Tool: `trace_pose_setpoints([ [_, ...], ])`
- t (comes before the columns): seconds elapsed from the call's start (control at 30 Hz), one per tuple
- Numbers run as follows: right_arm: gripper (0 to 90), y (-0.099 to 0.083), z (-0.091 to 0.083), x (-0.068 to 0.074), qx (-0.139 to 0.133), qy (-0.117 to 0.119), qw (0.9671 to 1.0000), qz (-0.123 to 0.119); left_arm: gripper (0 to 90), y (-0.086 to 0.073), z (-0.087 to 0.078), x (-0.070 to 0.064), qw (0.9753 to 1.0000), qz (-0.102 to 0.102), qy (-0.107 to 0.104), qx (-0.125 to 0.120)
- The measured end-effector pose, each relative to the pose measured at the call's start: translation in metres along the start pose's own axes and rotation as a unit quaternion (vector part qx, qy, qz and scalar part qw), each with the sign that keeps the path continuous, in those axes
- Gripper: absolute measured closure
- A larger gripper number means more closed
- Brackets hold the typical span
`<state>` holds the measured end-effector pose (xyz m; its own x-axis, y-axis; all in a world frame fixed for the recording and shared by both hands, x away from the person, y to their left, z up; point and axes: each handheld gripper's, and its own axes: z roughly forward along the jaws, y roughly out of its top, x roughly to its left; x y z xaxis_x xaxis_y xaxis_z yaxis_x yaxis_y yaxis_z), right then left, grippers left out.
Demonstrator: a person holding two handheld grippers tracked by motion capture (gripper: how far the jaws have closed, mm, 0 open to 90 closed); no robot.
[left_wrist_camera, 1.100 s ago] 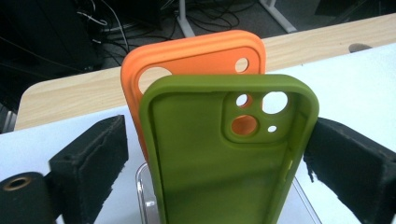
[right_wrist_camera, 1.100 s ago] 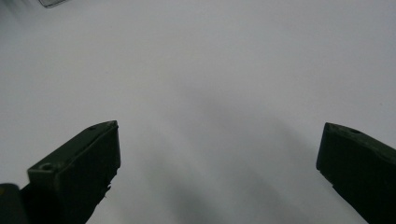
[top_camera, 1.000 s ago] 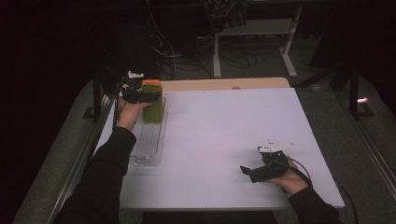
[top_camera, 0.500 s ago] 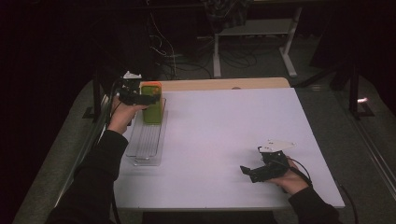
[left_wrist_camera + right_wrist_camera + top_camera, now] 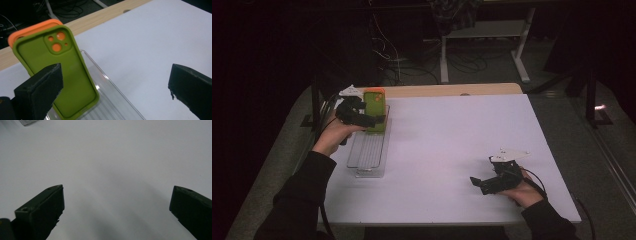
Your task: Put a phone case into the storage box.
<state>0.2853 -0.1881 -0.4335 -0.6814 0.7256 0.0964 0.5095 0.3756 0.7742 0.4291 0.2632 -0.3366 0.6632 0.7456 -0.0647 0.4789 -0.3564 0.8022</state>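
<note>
The left gripper is staying wide open just beside the green phone case, which is standing tilted at the far end of the clear tray, with an orange case behind it. The right gripper is resting wide open on the near right of the bench, holding nothing.

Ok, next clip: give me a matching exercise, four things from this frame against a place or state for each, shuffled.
Things:
1. green phone case
2. orange phone case
3. clear rack
4. right gripper

Places or states:
A. open over bare white table, near the front right
B. stands upright, directly behind another case
C. lies along the table's left edge
D. stands upright in the rack, camera cutouts at the top

Pairs: 1-D, 2-B, 3-C, 4-A
</note>
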Motion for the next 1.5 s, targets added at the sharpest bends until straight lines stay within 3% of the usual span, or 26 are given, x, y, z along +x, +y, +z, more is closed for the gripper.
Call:
trace_pose_setpoints([
  [0.23,0.0,0.001,-0.001,-0.002,0.000,0.003,1.0000,0.005,0.0,-0.012,-0.004,-0.015,0.9994,0.010,-0.031,0.002],
  [0.5,0.0,0.004,-0.005,-0.005,-0.007,0.006,1.0000,0.002,0.0,-0.029,-0.010,-0.032,0.9979,0.025,-0.059,-0.013],
  [0.77,0.0,0.009,-0.006,-0.003,-0.001,0.021,0.9997,-0.007,0.0,-0.050,-0.015,-0.047,0.9965,0.025,-0.079,-0.017],
  [1.13,0.0,0.016,-0.010,0.001,-0.004,0.033,0.9993,-0.018,0.0,-0.075,-0.018,-0.061,0.9957,0.038,-0.084,-0.012],
  [1.27,0.0,0.017,-0.011,0.002,-0.004,0.036,0.9992,-0.017,0.0,-0.083,-0.021,-0.064,0.9949,0.050,-0.085,-0.021],
  [1.33,0.0,0.018,-0.011,0.003,-0.005,0.040,0.9990,-0.020,0.0,-0.086,-0.022,-0.066,0.9950,0.044,-0.086,-0.025],
  [1.37,0.0,0.019,-0.011,0.003,-0.006,0.041,0.9989,-0.021,0.0,-0.087,-0.022,-0.066,0.9947,0.053,-0.084,-0.026],
  [1.5,0.0,0.021,-0.012,0.005,-0.006,0.046,0.9986,-0.023,0.0,-0.092,-0.024,-0.070,0.9945,0.049,-0.088,-0.031],
])
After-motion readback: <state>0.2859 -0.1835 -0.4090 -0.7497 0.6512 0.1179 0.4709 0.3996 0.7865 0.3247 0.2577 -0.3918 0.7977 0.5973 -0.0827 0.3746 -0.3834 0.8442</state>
